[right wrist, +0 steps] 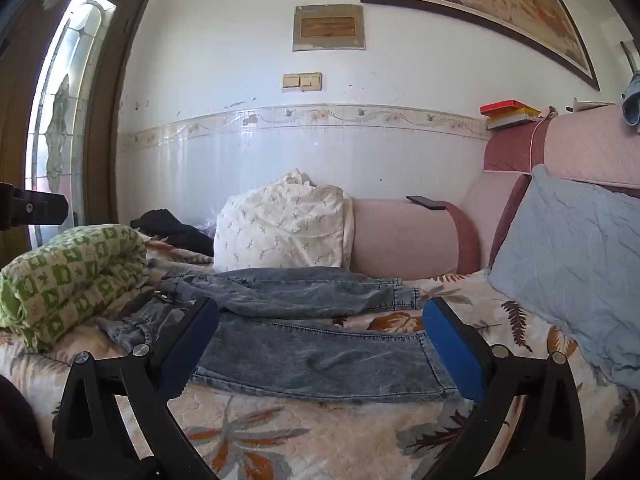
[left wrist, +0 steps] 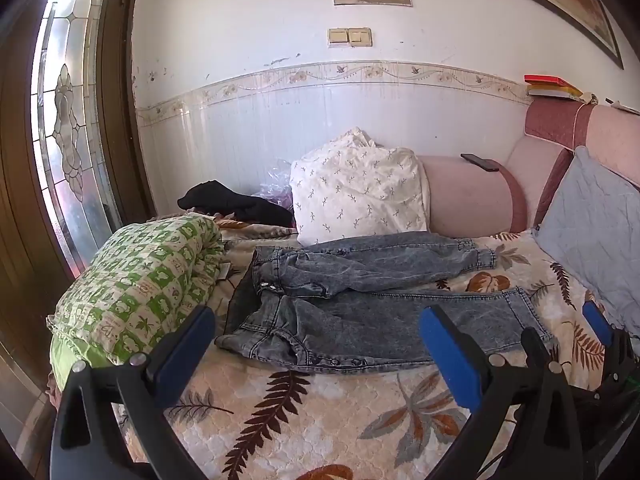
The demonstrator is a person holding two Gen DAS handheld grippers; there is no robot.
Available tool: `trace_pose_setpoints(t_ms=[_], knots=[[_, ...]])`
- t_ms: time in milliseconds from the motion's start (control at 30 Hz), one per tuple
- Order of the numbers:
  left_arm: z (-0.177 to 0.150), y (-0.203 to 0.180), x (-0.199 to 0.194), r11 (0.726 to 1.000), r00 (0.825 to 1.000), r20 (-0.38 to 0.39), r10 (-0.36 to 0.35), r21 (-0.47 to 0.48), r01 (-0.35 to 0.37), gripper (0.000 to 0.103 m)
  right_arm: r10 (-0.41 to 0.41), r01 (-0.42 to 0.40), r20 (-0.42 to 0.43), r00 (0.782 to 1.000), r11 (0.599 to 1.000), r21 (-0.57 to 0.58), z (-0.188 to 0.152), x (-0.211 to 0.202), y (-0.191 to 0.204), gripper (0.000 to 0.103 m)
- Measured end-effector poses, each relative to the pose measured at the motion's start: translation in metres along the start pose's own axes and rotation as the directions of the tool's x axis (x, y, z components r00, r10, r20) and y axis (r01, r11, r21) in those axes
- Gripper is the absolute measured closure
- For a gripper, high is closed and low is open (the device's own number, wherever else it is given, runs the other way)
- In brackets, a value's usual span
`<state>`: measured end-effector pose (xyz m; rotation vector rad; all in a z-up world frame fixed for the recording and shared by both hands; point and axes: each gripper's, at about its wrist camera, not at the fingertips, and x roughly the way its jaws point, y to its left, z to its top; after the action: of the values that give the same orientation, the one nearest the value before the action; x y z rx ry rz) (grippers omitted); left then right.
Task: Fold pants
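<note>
**Jeans laid out on the bed, both claws wide and empty**

Although the pants are already spread flat, we judge that no fold has yet been made: both legs run apart and nothing is doubled over. We see the left claw with its blue pads standing as wide as they go, nothing between them, hovering above the near part of the bedspread; the pants lie just ahead of it and slightly below, waistband toward its left finger, hems toward its right. The right claw is likewise wide and empty, and the nearer leg lies directly ahead between its two fingers, the hem just beside the right one. We take this spacing as deliberate: one claw faces the waist end and the other the hem end, so that each could pinch an edge.

The garment is grey-blue acid-washed denim. The nearer leg lies smooth; the farther one is creased and bunched near the hip, and the waistband is rumpled, with its button showing. Beyond the farther leg a white patterned pillow touches or nearly touches it; a green checked quilt lies left of the left claw.
</note>
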<state>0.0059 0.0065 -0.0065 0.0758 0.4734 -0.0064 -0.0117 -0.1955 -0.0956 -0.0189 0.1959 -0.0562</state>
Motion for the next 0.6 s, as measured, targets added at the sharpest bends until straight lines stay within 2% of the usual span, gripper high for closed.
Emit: trace_pose_setpoints(t_ms=[600], knots=[[-0.0004,0.0023,0.0018,1.000,1.000,-0.004,0.002,0.003,-0.002,0.000,-0.001,0.001,-0.002,1.000,1.000,0.002,-0.0007,0.0030,-0.0001,0.000]])
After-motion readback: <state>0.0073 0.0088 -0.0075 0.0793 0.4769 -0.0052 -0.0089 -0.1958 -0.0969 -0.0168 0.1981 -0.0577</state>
